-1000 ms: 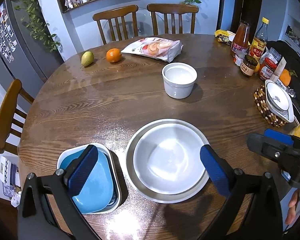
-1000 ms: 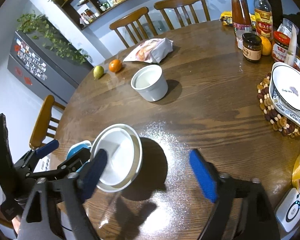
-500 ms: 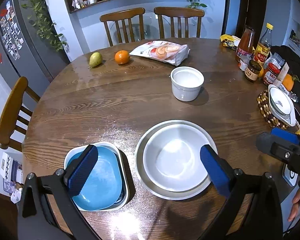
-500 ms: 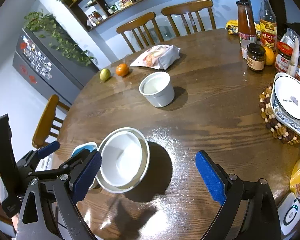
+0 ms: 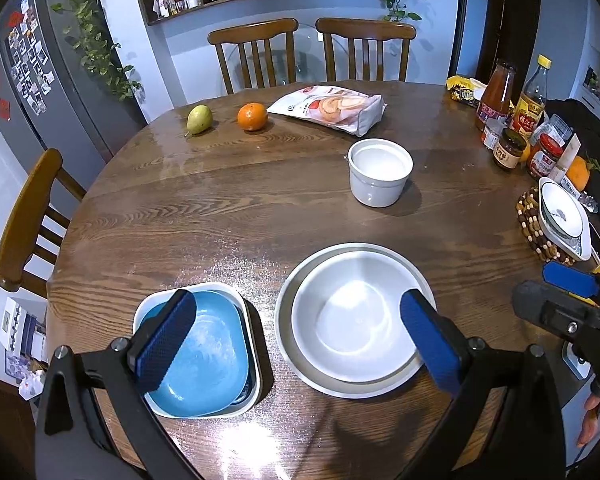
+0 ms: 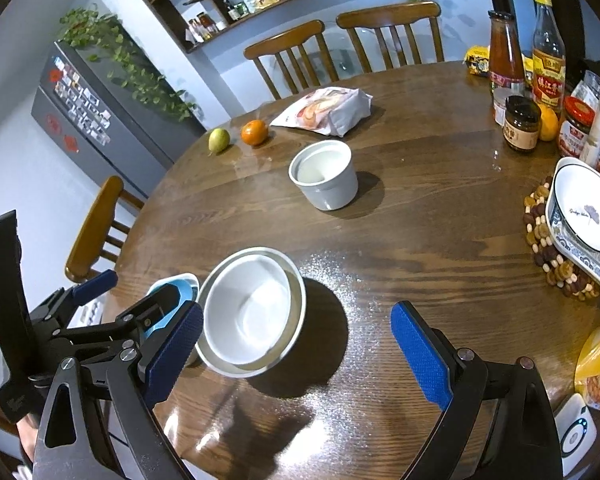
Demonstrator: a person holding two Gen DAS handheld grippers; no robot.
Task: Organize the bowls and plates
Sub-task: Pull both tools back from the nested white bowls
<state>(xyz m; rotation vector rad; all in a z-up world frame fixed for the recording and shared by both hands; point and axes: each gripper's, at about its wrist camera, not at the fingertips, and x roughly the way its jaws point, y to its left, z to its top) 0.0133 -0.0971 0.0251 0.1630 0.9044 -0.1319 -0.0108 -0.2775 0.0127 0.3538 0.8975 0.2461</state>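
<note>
We hold both tools above the near edge of the round desk (image 5: 228,208), between steps: nothing is gripped. Our left tool (image 5: 300,332) stands wide open over the two stacks, its blue pads apart and empty. Our right tool (image 6: 296,344) is open too; its jaws have just been widening, and nothing lies between them but bare wood.

Two stacks already sit at the desk's six o'clock edge. The white bowl (image 5: 352,316) nests inside a wider grey plate (image 5: 288,332), and just beside it at its nine o'clock the blue dish (image 5: 204,348) rests in a white square dish (image 5: 252,396). Still loose are the white cup-shaped bowl (image 5: 380,172), well apart toward one o'clock of the stacks, and the patterned bowl (image 6: 586,208) sitting in a patterned plate (image 6: 588,268) on a beaded trivet (image 6: 548,256) at the three o'clock edge.

We judge the stacking about half done. The likely next step is fetching the cup-shaped bowl. That calls for reaching toward twelve o'clock, straddling its rim or wall with one pad inside and one outside, closing firmly because glazed ceramic is slippery, then lifting clear before carrying it back to the white bowl. The snack bag (image 5: 332,108), orange (image 5: 252,116) and pear (image 5: 199,119) beyond it should stay untouched.
</note>
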